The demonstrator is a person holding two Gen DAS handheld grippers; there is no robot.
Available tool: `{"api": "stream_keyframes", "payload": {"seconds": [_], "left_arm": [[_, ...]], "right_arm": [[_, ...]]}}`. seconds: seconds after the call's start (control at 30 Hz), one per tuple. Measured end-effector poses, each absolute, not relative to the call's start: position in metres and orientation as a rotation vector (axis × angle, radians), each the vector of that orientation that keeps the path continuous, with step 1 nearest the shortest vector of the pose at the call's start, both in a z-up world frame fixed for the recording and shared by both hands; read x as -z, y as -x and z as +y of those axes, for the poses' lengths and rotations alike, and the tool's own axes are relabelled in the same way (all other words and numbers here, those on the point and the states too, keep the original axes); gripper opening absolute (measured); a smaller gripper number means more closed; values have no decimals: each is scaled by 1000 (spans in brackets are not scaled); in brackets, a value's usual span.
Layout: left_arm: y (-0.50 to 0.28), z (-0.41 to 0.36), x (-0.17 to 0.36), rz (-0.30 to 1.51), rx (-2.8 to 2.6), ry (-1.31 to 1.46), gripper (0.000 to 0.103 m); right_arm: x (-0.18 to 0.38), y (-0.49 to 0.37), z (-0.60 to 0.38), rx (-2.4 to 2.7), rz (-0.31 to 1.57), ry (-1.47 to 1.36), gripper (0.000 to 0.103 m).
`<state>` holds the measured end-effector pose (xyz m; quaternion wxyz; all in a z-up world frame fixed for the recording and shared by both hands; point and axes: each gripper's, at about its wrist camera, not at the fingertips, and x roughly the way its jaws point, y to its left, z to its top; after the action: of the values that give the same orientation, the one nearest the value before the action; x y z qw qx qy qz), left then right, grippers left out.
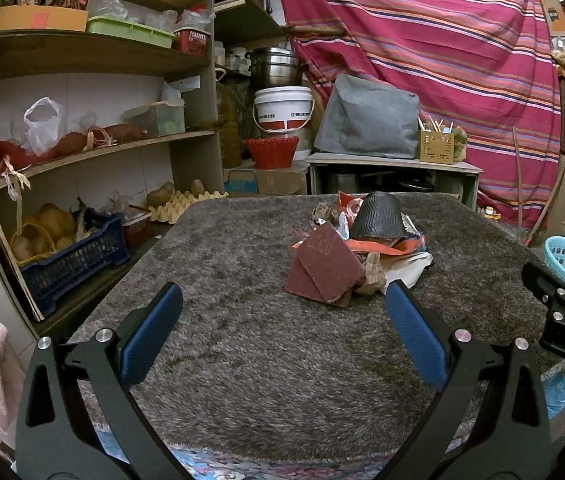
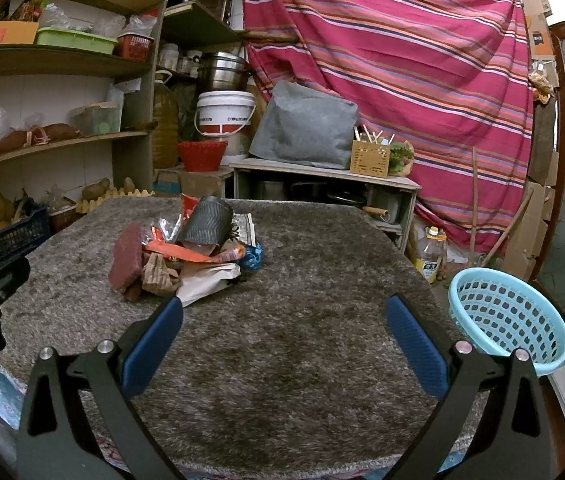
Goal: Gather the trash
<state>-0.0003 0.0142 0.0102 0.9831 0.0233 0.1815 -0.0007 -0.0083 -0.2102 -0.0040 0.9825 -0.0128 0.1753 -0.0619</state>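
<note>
The trash pile (image 1: 356, 248) is sitting toward the far middle of the table (image 1: 242, 320), on its shaggy grey cover. You are looking at light, loose pieces: 2 maroon scouring pads (image 1: 322, 266) leaning at the near left of the heap, a dark ribbed cup (image 1: 378, 216) tipped at the back, crinkled orange wrappers (image 2: 190, 254), a brown paper scrap (image 2: 158, 276) and white paper (image 2: 206, 280) at the near edge. The pads are probably going to feel stiff yet springy, so pinch one across its thin edge; the wrappers are likely slippery and will crush. Your left gripper (image 1: 282, 304) is hovering short of the pile, jaws spread wide and holding nothing. Your right gripper (image 2: 282, 312) is likewise empty, jaws wide apart. The blue basket (image 2: 506, 316) is waiting at the table's right edge.
</note>
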Motion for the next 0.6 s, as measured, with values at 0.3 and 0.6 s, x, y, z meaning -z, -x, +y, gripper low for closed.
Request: {"api": "stream_keyframes", "payload": {"seconds": [0.3,0.6], "left_arm": [[0,14,-10,364,0,-50,98],[1,13,-9,364,1,-51,98]], "right_arm": [[5,8,-210,124,354,25,99],[5,8,-210,123,354,25,99]]}}
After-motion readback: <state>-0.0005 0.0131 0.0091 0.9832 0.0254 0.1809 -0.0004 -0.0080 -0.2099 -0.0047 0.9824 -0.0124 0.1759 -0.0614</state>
